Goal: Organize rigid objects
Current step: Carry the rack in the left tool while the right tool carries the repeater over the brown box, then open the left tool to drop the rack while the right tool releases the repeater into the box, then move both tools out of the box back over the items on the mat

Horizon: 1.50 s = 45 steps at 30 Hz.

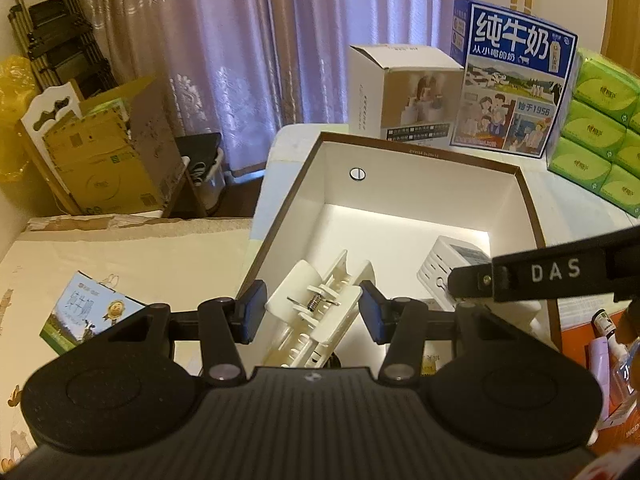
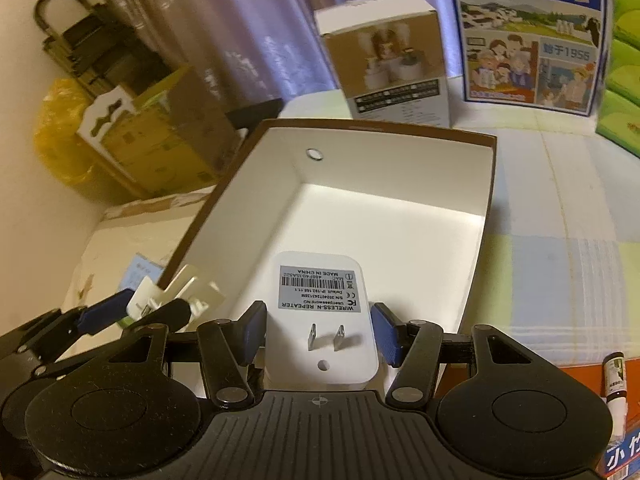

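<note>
My left tool (image 1: pixel 312 312) is clenched on the white spring clip (image 1: pixel 316 312), tilted down over the near-left corner of the open white-lined box (image 1: pixel 400 208) so the clip can drop inside rather than onto the bed beside it. My right tool (image 2: pixel 318 332) grips the white wireless repeater (image 2: pixel 324 320) by its sides, prongs and label facing me, just above the box's near floor on the tabletop (image 2: pixel 560 220), ready, I judge, to be set beside the clip.

White interior, brown rim on open box (image 1: pixel 404 216). Cream-white clip (image 1: pixel 320 308); white repeater (image 2: pixel 324 320) with grey label; blue pads on black grippers (image 1: pixel 312 312). Lilac patterned curtain (image 1: pixel 224 60); blue milk carton (image 1: pixel 516 76); green tissue packs (image 1: pixel 600 128).
</note>
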### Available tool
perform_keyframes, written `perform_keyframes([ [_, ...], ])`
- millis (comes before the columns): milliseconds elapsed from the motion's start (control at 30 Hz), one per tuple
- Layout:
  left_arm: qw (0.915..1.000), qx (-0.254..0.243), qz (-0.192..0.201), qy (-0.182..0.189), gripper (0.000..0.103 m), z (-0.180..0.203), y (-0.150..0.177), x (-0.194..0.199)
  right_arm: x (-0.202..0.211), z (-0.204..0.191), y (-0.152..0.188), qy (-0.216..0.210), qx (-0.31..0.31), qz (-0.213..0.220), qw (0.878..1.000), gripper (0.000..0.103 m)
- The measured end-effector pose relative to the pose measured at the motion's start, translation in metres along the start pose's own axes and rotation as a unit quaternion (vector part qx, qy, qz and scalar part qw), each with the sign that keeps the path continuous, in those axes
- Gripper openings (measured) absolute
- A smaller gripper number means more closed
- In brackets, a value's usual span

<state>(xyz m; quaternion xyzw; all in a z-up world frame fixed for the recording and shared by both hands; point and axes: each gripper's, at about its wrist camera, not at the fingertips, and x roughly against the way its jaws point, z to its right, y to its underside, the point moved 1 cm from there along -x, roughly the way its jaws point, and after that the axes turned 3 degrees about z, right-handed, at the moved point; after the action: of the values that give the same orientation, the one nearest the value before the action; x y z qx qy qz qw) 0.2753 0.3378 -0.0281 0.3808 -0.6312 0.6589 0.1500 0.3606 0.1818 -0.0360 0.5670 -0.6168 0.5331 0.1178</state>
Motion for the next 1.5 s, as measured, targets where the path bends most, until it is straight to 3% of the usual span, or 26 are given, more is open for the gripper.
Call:
perform_keyframes([
  [433, 0.9993, -0.003, -0.032, 0.02, 0.047, 0.001, -0.012, -0.051, -0.03, 0.019, -0.033, 0.051, -0.085, 0.02, 0.995, 0.054],
  [667, 0.9987, -0.004, -0.044, 0.026, 0.047, 0.004, -0.009, -0.06, -0.026, 0.016, -0.033, 0.059, -0.017, 0.007, 0.998, 0.054],
  [800, 0.9989, -0.009, -0.038, 0.027, 0.053, 0.005, -0.009, -0.057, -0.023, 0.017, -0.02, 0.053, 0.011, -0.005, 0.999, 0.054],
  [1500, 0.9996, 0.005, -0.02, 0.02, 0.053, 0.0, -0.005, -0.008, 0.014, 0.015, 0.01, 0.023, 0.04, 0.0, 0.999, 0.054],
])
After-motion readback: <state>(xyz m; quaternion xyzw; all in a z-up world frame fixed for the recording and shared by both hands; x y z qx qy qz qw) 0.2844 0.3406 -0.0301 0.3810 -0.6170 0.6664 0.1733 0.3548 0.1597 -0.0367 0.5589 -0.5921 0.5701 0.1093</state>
